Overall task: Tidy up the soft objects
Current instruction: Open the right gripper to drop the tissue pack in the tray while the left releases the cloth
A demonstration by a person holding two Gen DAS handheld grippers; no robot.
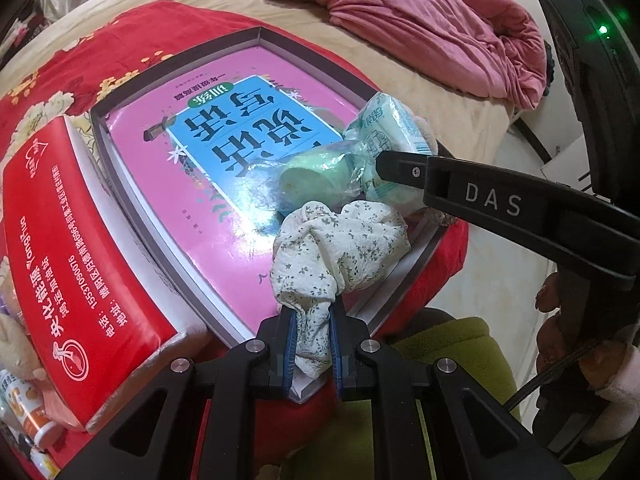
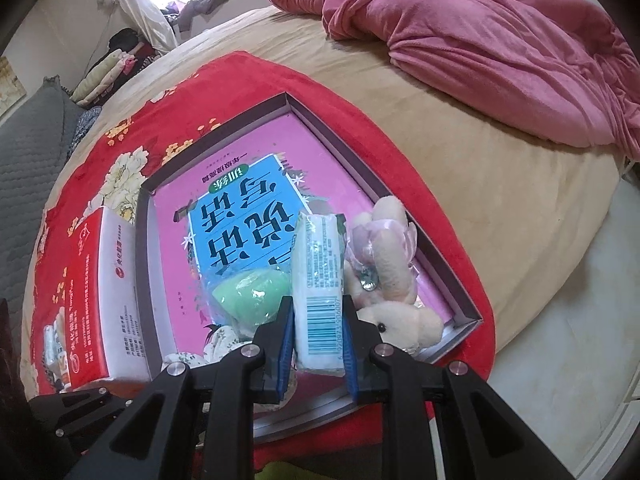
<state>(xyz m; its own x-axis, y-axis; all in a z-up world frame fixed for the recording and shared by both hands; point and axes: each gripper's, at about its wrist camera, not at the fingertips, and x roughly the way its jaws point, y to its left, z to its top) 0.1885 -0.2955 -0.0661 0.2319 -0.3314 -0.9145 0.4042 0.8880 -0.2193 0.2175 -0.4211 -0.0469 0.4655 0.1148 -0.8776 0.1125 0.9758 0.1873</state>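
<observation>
A shallow grey box (image 1: 172, 60) (image 2: 224, 128) lies on a red flowered cloth (image 1: 80, 52), with a pink and blue book (image 1: 224, 128) (image 2: 240, 208) flat inside it. My left gripper (image 1: 313, 320) is shut on a crumpled white floral cloth (image 1: 340, 248) at the box's near edge. My right gripper (image 2: 318, 312) (image 1: 380, 164) is shut on a pale green tissue pack (image 2: 318, 276) (image 1: 392, 120), held upright over the box's right part. A green sponge in clear wrap (image 1: 316, 176) (image 2: 252, 292) lies on the book. A cream plush rabbit (image 2: 392, 264) lies at the box's right end.
A red and white carton (image 1: 68, 264) (image 2: 100, 292) stands left of the box. A pink blanket (image 1: 420, 12) (image 2: 480, 40) is heaped on the beige bed behind. Small bottles (image 1: 32, 412) and a plush toy sit at the far left. White floor lies to the right.
</observation>
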